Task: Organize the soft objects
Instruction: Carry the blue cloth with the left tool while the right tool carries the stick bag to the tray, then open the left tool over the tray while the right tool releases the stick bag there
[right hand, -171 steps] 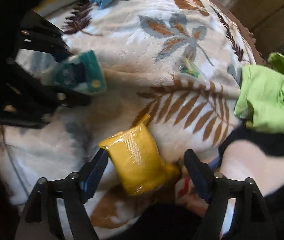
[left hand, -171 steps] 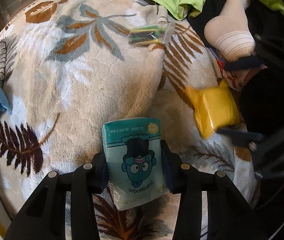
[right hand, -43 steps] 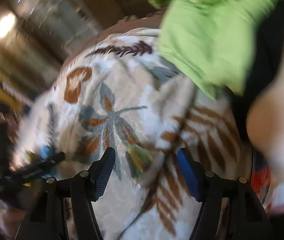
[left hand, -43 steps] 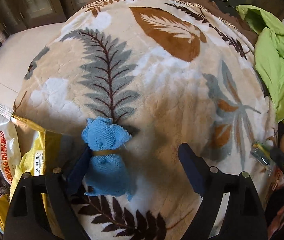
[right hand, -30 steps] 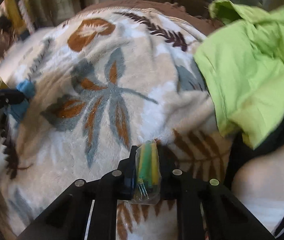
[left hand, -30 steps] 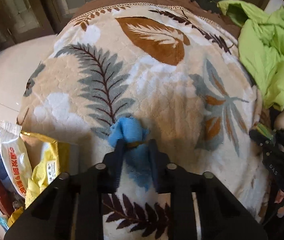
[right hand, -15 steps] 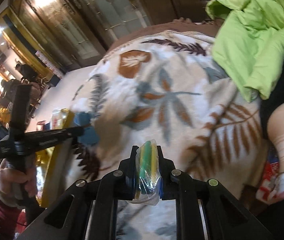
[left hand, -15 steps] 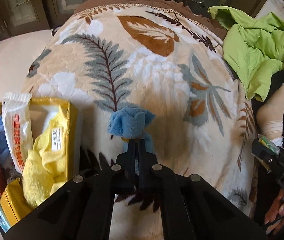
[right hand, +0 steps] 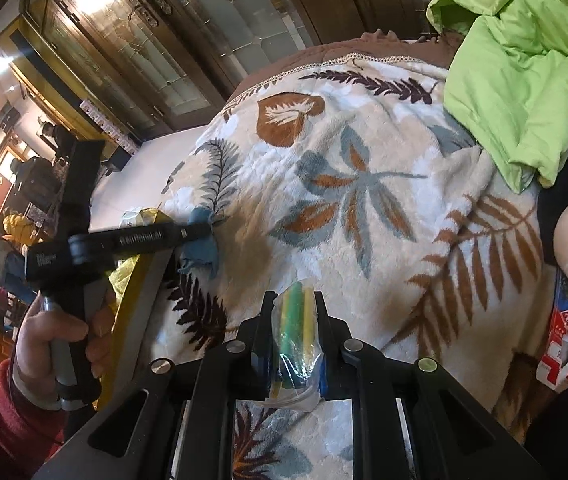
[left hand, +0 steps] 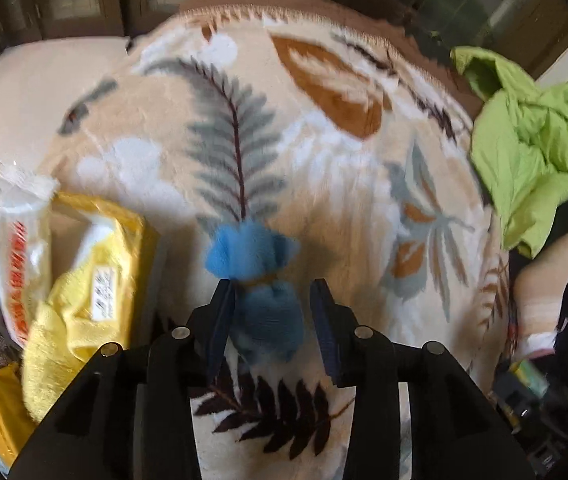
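Dark wooden cabinets with glass doors back a bed covered by a cream leaf-print blanket (left hand: 316, 184). At three o'clock on the blanket in the left wrist view lies a crumpled lime-green garment (left hand: 532, 152). The left tool (left hand: 271, 312) has its jaws apart, the blue cloth bundle (left hand: 259, 280) sitting between them with a gap on the right side; the picture is blurred, so contact on the left side is unclear. At nine o'clock a yellow box (left hand: 141, 240) beside the bed holds a yellow towel (left hand: 63, 320) and a white packet (left hand: 19, 256). The right tool (right hand: 295, 320) is clamped on a clear bag of green and yellow strips (right hand: 294, 332), held above the blanket. A hand (right hand: 49, 344) in a red sleeve grips the left tool's handle.
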The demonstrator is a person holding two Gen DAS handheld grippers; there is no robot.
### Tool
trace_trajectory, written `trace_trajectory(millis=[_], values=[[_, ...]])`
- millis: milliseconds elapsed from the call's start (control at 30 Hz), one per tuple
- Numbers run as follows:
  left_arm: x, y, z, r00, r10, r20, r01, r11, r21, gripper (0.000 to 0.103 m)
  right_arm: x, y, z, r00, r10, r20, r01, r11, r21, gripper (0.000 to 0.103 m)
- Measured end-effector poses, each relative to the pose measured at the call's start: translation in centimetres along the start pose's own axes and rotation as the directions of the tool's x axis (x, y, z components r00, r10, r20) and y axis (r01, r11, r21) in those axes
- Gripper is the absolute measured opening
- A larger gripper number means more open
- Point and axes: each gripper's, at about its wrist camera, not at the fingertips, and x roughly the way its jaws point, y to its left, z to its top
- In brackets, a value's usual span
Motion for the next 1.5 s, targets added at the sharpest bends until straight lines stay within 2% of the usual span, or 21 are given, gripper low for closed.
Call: trace_trajectory(millis=[67, 167, 233, 267, 300, 333, 433, 633, 767, 867, 967, 1067, 1300, 1400, 1500], values=[[0.1, 0.0, 0.1, 1.0, 0.024, 0.002, -0.024, 1.0, 0.002, 0.06, 0.3, -0.2, 0.0, 1.0, 0.007, -0.004, -0.007, 1.0, 0.006, 0.016], [1.9, -0.3, 0.2, 0.997, 0.049, -0.051, -0.048, 0.998, 0.027, 0.061, 0.7, -0.4, 0.1, 1.0, 0.029, -0.002, -0.029, 0.999, 0.034, 0.016], [2.7, -1.4, -0.1, 0.996, 0.065, -0.06, -0.06, 0.995, 0.083, 0.06, 0.7, 0.0, 0.0, 0.999, 0.039, -0.001, -0.039, 0.999, 0.031, 0.016], [2.9, -2.0, -0.3, 0.995, 0.082, -0.063, -0.075, 0.991, 0.11, 0.051, 0.7, 0.2, 0.0, 0.999, 0.04, -0.001, -0.04, 0.999, 0.025, 0.016], [2.9, -2.2, -0.5, 0.994, 0.088, -0.061, -0.08, 0.989, 0.121, 0.021, 0.6, 0.7, 0.0, 0.999, 0.042, -0.001, -0.042, 0.999, 0.015, 0.016], [2.9, -2.3, -0.7, 0.994, 0.067, -0.082, -0.057, 0.991, 0.12, 0.022, 0.5, 1.0, 0.0, 0.999, 0.045, -0.001, -0.045, 0.999, 0.008, 0.016], [1.1, -1.7, -1.2, 0.998, 0.026, -0.062, -0.018, 0.992, 0.123, 0.021, 0.0, 2.4, -0.1, 0.998, 0.058, -0.001, -0.058, 0.998, -0.02, 0.016], [-6.2, 2.4, -2.6, 0.998, -0.056, 0.019, 0.054, 0.994, 0.093, 0.021, 0.5, 7.9, 0.1, 0.993, 0.113, -0.015, -0.114, 0.988, -0.105, 0.016], [-10.8, 8.1, -4.0, 0.998, -0.022, 0.066, 0.02, 0.999, 0.031, 0.021, 3.0, 13.5, 0.7, 0.986, 0.162, -0.047, -0.168, 0.971, -0.173, 0.016], [-12.6, 12.3, -5.0, 0.996, 0.024, 0.084, -0.021, 0.999, -0.033, 0.021, 5.7, 18.2, 1.3, 0.978, 0.192, -0.08, -0.205, 0.953, -0.223, 0.016], [-12.6, 14.9, -5.7, 0.997, 0.041, 0.072, -0.035, 0.996, -0.077, 0.021, 8.8, 22.0, 1.6, 0.978, 0.179, -0.109, -0.202, 0.944, -0.261, 0.016], [-11.4, 16.6, -6.3, 0.996, 0.06, 0.063, -0.053, 0.993, -0.106, 0.022, 11.6, 24.7, 1.6, 0.986, 0.116, -0.117, -0.147, 0.939, -0.312, 0.016], [-10.4, 17.9, -7.2, 0.995, 0.057, 0.086, -0.044, 0.988, -0.145, 0.025, 14.6, 25.5, 0.8, 0.995, 0.018, -0.1, -0.052, 0.934, -0.353, 0.02], [-10.5, 17.8, -7.4, 0.991, 0.076, 0.111, -0.06, 0.988, -0.144, 0.035, 14.5, 25.0, 0.7, 0.995, 0.035, -0.098, -0.067, 0.935, -0.348, 0.032], [-10.7, 17.6, -7.7, 0.984, 0.118, 0.131, -0.098, 0.984, -0.148, 0.045, 14.0, 24.9, 0.7, 0.996, 0.028, -0.082, -0.056, 0.935, -0.349, 0.032]])
